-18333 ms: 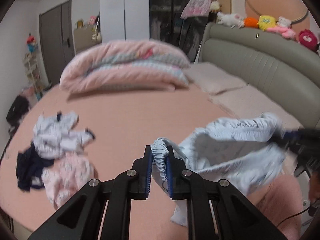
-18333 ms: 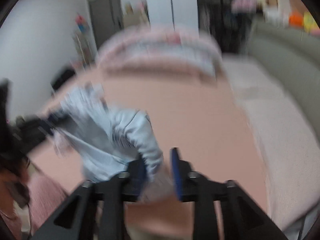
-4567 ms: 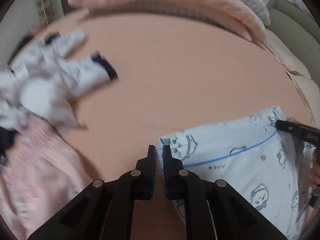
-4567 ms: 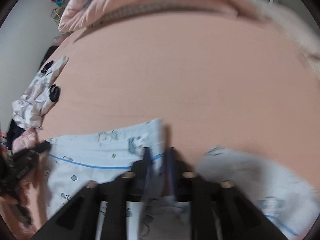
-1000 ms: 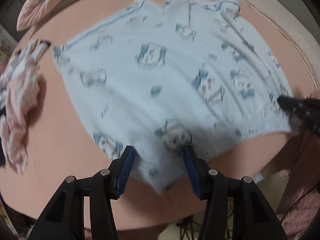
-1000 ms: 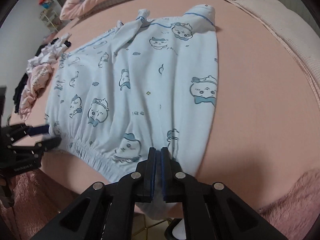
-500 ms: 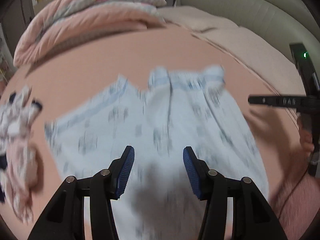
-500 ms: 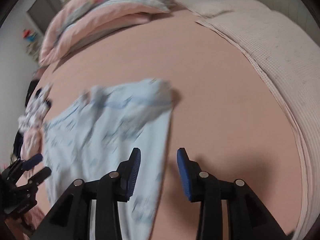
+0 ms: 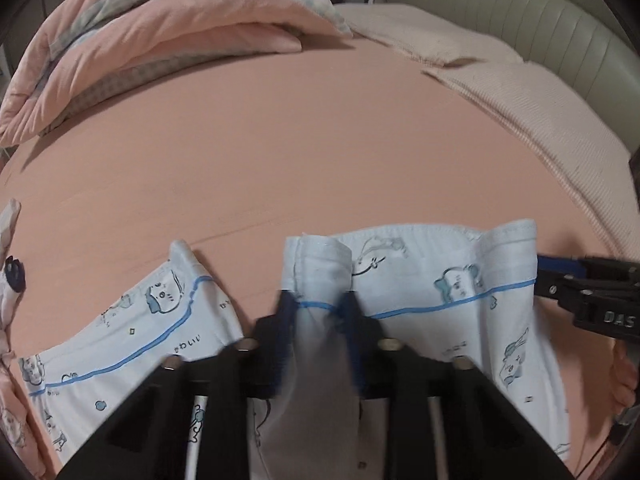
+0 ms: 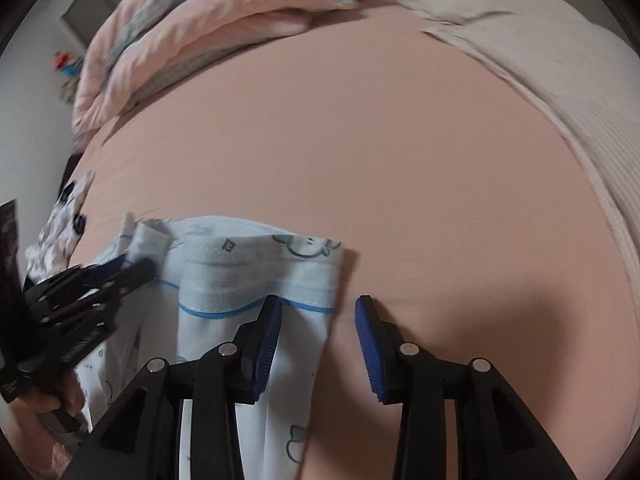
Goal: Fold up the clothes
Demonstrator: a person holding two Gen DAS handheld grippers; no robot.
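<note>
Left gripper point(image 9: 318, 312): its jaws have just been closing and now pinch a rolled-up fold of the garment's hem between the blue pads; the jaws are blurred.
Right gripper point(image 10: 318, 320): jaws parted, gripping nothing; the garment's right edge lies between them, nearer the left jaw, and bare sheet fills the rest of the gap.
Light blue garment point(image 9: 440, 280): printed with small cartoon animals and a thin blue line near the hem; it lies on the bed under and just ahead of both pairs of jaws, its far hem running across from one to the other.
Sleeve point(image 9: 160, 304): spreads flat to the left of the left jaws, cuff pointing away.
Pink bed sheet point(image 9: 300, 140): open and smooth beyond the jaws.
Other clothes point(image 10: 60, 232): a white patterned piece, left of the jaws at the bed's edge.
Folded pink quilt point(image 9: 168, 28): far beyond the jaws, at the bed's far side.
Cream blanket point(image 10: 540, 52): far right, along the bed's edge.
</note>
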